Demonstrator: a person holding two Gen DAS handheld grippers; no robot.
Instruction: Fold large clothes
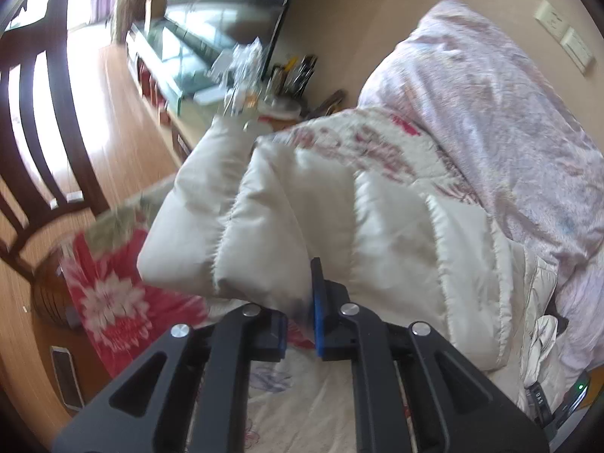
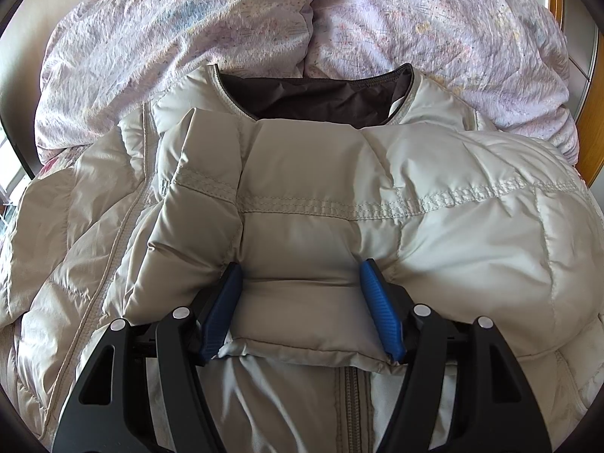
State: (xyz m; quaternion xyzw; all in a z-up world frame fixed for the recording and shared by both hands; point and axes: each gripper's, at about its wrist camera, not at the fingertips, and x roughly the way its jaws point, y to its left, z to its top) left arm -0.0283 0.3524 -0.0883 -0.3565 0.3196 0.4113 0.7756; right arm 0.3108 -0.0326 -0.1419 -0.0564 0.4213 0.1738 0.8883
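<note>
A cream quilted down jacket [image 2: 453, 245] lies on the bed with its collar and dark lining [image 2: 321, 98] towards the far side. My right gripper [image 2: 302, 302] is shut on a padded fold of it. Both blue pads [image 2: 381, 309] press into the sides of that fold, just above the zip. In the left wrist view a puffy sleeve of the jacket [image 1: 302, 207] hangs lifted off the bed. My left gripper [image 1: 298, 313] is shut on the sleeve's lower edge, and the fabric runs down between its blue pads [image 1: 316, 302].
A lilac quilt [image 2: 188, 19] is heaped behind the jacket. A red floral blanket [image 1: 109, 294] hangs off the bed's left edge. Beyond that edge stand a dark wooden chair [image 1: 37, 113] and a cluttered glass-topped cabinet [image 1: 181, 49]. A wooden bed frame [image 2: 589, 143] is at the right.
</note>
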